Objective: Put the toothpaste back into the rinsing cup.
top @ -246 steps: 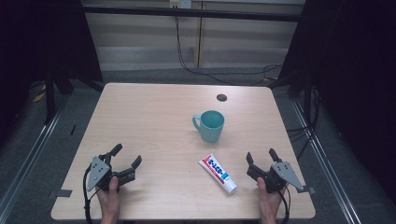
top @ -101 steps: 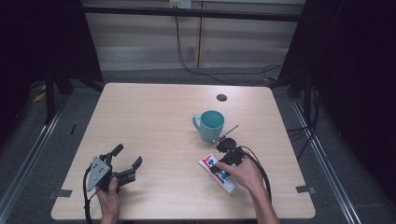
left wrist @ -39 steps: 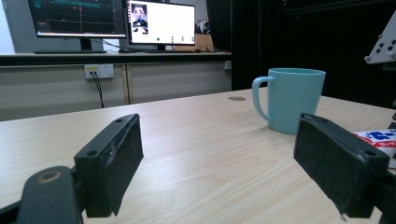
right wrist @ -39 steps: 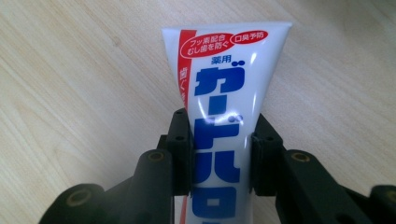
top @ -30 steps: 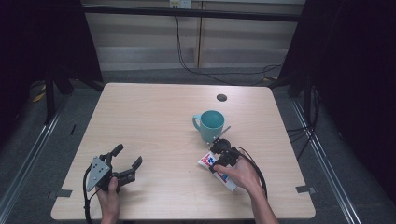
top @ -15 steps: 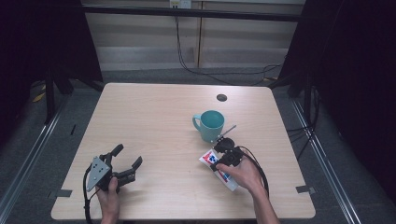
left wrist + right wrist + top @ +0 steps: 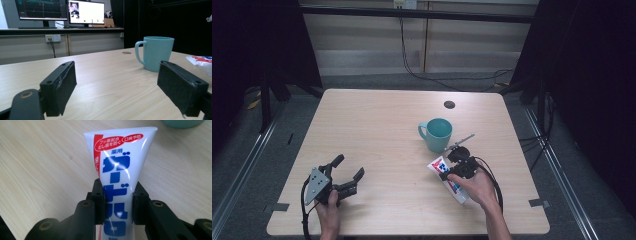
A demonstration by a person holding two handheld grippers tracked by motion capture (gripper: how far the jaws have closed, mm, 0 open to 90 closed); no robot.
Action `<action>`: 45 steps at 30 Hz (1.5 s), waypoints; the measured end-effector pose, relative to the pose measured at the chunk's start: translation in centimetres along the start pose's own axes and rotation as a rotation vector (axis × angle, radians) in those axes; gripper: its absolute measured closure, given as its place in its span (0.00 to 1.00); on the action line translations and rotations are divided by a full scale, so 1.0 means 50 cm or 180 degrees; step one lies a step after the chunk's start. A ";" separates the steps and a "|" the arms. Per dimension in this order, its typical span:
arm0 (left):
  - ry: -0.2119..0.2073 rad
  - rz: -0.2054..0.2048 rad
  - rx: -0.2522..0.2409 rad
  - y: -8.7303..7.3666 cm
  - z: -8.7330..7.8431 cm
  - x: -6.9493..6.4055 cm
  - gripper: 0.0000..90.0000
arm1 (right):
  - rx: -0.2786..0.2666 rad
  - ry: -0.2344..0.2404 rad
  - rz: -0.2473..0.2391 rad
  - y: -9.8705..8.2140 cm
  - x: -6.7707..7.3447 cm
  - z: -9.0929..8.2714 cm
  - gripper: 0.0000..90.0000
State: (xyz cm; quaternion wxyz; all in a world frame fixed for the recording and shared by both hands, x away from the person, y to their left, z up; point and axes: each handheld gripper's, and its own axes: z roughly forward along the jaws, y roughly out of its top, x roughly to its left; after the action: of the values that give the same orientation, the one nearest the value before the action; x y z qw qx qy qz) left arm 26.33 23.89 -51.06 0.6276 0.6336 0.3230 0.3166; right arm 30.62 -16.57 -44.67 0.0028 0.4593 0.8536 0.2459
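Between the pads of my right gripper (image 7: 117, 202) the toothpaste tube (image 7: 120, 167) sat pinched across its middle, a hold I judged firm enough to lift it flat end first. It lay on the table (image 7: 377, 125) just in front of the teal mug (image 7: 436, 134), leaving little room that way and plenty toward the near edge. My left gripper (image 7: 346, 176) rested wide open and empty, well apart

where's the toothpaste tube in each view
High view: toothpaste tube right of centre, under the right gripper.
Left gripper view: its crimped end at the right edge.
Right gripper view: centre, clamped between the jaws.
Shared landmark: teal mug.
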 end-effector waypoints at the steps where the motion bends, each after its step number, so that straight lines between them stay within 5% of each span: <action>1: -0.0001 0.0000 0.0000 0.000 0.000 0.000 0.17 | -0.0023 0.0012 0.0016 -0.002 0.000 -0.003 0.78; 14: -0.0005 -0.0001 0.0000 0.000 0.000 0.000 0.17 | -0.0491 0.0061 0.0059 -0.012 0.000 -0.048 0.78; 23: -0.0001 0.0002 0.0000 0.000 0.000 0.000 0.17 | -0.0911 0.0115 -0.0046 -0.023 0.003 -0.066 0.78; 30: -0.0001 0.0001 0.0000 0.000 0.000 0.000 0.17 | -0.1061 0.0126 0.0121 -0.029 -0.002 -0.076 0.78; 34: -0.0001 0.0000 0.0000 0.000 0.000 0.000 0.17 | -0.1294 0.0152 0.0178 -0.036 -0.008 -0.086 0.78; 45: -0.0006 -0.0001 0.0000 0.000 0.000 0.000 0.17 | -0.1786 0.0101 0.0043 -0.038 -0.002 -0.111 0.78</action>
State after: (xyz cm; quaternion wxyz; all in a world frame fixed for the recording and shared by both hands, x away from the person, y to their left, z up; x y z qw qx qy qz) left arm 26.33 23.88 -51.06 0.6280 0.6339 0.3225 0.3159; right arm 27.91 -19.85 -40.62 0.1149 0.4423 0.7489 0.4799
